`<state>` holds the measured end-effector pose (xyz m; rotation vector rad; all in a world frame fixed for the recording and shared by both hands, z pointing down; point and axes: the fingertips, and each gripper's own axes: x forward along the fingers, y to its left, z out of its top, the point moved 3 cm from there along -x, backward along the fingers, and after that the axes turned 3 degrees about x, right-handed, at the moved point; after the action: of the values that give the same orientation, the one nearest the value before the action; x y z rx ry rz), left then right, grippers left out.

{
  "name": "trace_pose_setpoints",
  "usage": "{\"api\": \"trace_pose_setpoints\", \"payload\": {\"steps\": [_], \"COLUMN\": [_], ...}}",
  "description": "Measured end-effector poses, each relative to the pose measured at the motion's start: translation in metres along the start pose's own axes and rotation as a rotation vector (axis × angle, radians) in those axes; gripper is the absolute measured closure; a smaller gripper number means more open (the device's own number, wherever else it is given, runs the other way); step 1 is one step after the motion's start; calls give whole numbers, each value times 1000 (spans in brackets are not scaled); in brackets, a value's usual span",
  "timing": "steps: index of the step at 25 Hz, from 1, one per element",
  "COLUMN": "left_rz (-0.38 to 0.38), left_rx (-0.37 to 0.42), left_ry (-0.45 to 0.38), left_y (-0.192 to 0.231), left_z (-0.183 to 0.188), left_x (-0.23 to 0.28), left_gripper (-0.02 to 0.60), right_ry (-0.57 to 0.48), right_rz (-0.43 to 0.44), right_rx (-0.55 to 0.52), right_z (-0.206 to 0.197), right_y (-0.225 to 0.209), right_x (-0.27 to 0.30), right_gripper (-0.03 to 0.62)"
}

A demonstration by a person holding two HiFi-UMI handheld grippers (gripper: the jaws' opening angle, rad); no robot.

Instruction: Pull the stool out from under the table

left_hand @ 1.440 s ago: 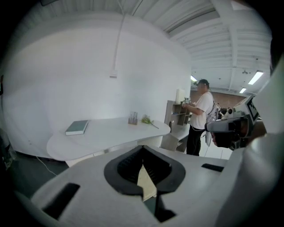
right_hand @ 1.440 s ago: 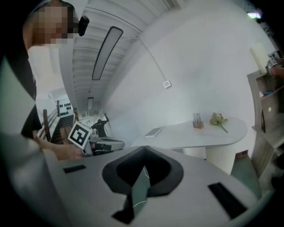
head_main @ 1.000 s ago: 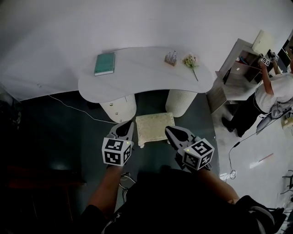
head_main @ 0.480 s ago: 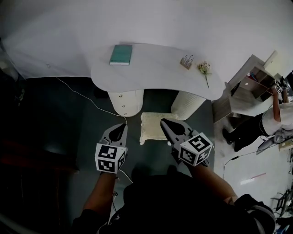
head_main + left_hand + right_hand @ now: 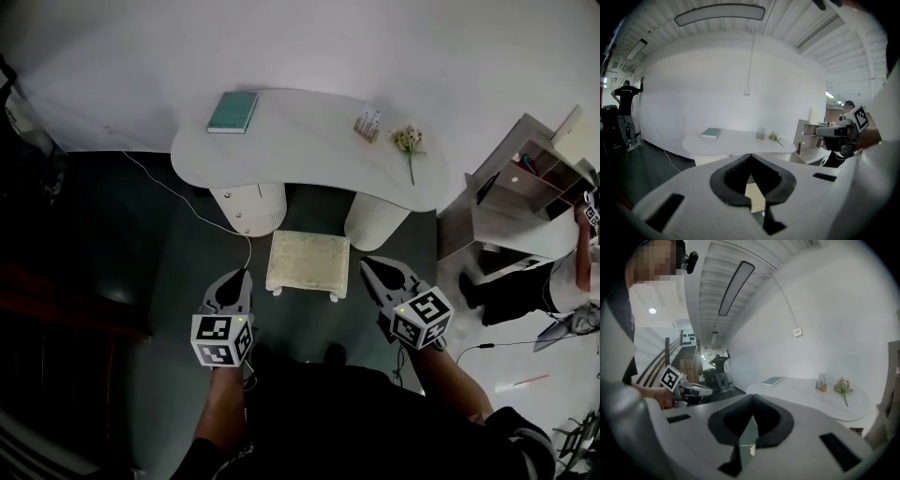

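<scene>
In front of the table (image 5: pixel 300 141), the stool (image 5: pixel 307 262) stands on open floor (image 5: pixel 178 272) between left gripper (image 5: pixel 242 274) and right gripper (image 5: pixel 367 264), jaws together.

I hold my left gripper (image 5: pixel 243 274) and my right gripper (image 5: pixel 367 264) out ahead of me, well apart, both tipped a little downward; the left's jaws sit closed together, empty; the right's likewise, closed on nothing; my forearms (image 5: pixel 221 405) reach straight behind them.
</scene>
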<state>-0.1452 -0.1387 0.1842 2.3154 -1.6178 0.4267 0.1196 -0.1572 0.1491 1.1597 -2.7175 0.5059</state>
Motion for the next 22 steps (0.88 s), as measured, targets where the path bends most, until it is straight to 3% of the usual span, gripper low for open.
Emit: {"api": "trace_pose_setpoints", "payload": {"steps": [3,6,11,16,18,22], "left_rz": [-20,-27,43,39,-18,-117], "left_rx": [47,88,-114,-99,-60,132], "left_ry": [-26,-16,31,28,29,-23], "left_y": [-35,-50,-34,-7,0,-4], "left_z": [20,21,-20,-24,-6,57], "left_x": [13,14,5,4,19,38], "left_gripper": [577,577,577,577,577,577], "right_ry": [15,-16,-9,-26,-72,-125], "right_rz": [-22,-8,-6,3,-1,2], "right_rx": [12,54,85,23,-7,-51], "right_z": [-11,-18,-39,-24,-4,34], "right_y": [-41,-47,-35,-22,-21,-19], "right_x": [-23,-29,-22,-5,-1,2], "right_gripper": [589,589,589,589,589,589]}}
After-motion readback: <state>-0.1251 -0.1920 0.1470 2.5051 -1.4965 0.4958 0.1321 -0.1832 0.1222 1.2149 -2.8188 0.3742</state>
